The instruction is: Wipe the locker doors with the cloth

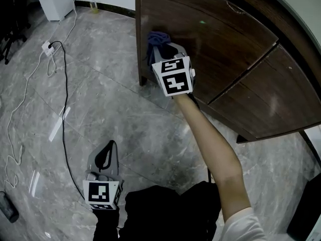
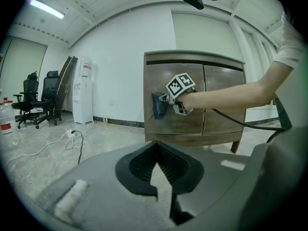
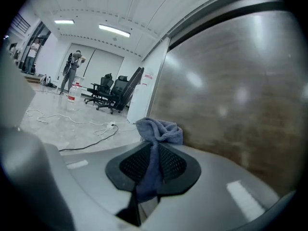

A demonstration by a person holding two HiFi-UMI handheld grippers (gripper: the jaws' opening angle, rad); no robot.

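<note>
At the far left of the grey stone floor (image 1: pixel 125 134), we see a white power strip (image 1: pixel 47 47) with a black cable (image 1: pixel 65 109) running from it towards our feet. Beyond it, a white water dispenser (image 2: pixel 84 90) stands by the wall, and a couple of black office chairs (image 2: pixel 38 97) sit further left.

Next comes our left gripper (image 1: pixel 111 143), held low and close to our body over the floor, well apart from the locker. The tips of its jaws meet and nothing is caught between them; only floor shows through the small gap behind the tips.

Moving right, our right arm (image 1: pixel 210 144) is stretched out towards the locker. The right gripper (image 3: pixel 156 146) at its end is clamped on the blue cloth (image 3: pixel 161 129). A strip of fabric is pinched between the black pads, and a loose bunch stands out past the tips.

That bunch lies against the left door (image 1: pixel 210 39), close to the door's left edge and about halfway up. Both locker doors are dark brown wood and closed. The right door (image 1: pixel 271 99) sits just beyond the centre seam, with neither gripper on it.
</note>
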